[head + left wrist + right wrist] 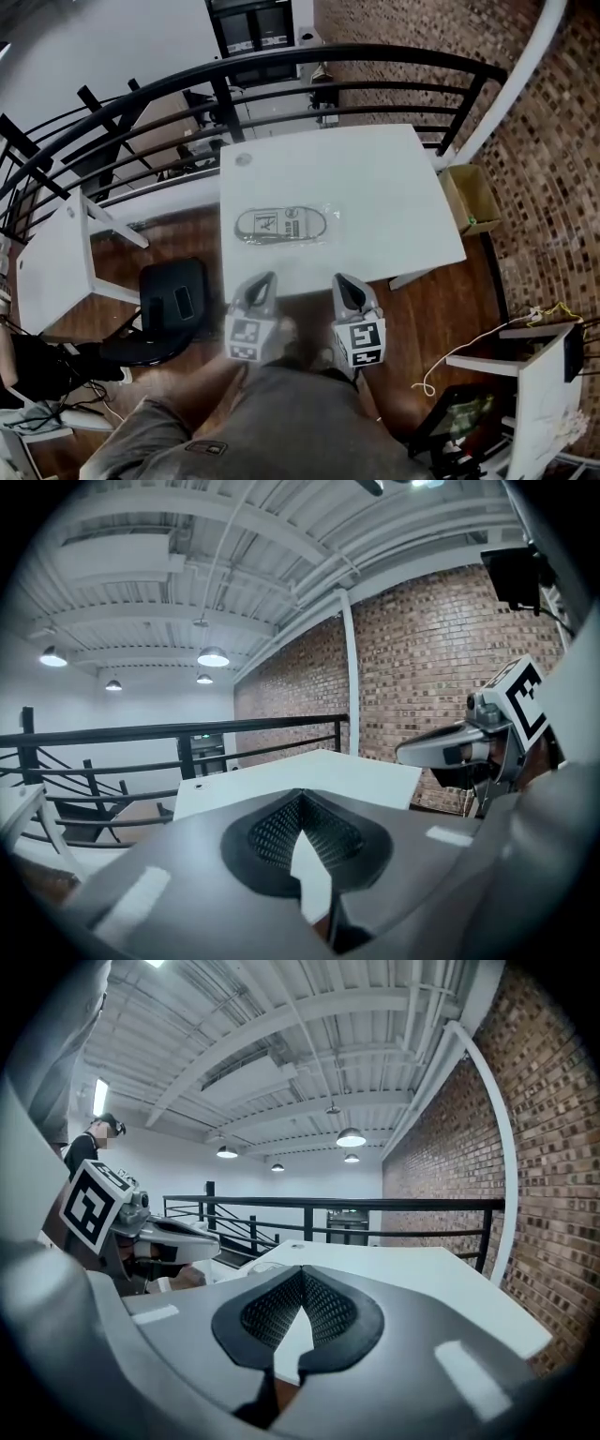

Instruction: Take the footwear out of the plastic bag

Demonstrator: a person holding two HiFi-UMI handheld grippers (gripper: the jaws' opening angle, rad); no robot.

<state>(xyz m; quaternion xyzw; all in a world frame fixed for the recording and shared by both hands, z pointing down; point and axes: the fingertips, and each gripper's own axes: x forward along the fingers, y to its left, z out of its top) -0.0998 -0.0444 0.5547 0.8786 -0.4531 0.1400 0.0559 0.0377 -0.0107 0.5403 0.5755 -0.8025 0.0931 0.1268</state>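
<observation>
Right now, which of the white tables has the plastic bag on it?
The large middle table: the plastic bag lies on its top. The left table and the lower-right table carry no bag.

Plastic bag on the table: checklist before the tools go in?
1. Plastic bag in reach, lying flat on the white table: ok.
2. Footwear inside the bag: ok, its outline shows through the plastic.
3. Left tool and right tool empty: ok, nothing is between either pair of jaws.
4. Jaws open for a grasp: not ok, both pairs are together.
5. Path from the tools to the bag: ok, only bare table top lies between.
6. Which end of the bag opens: cannot tell.
</observation>
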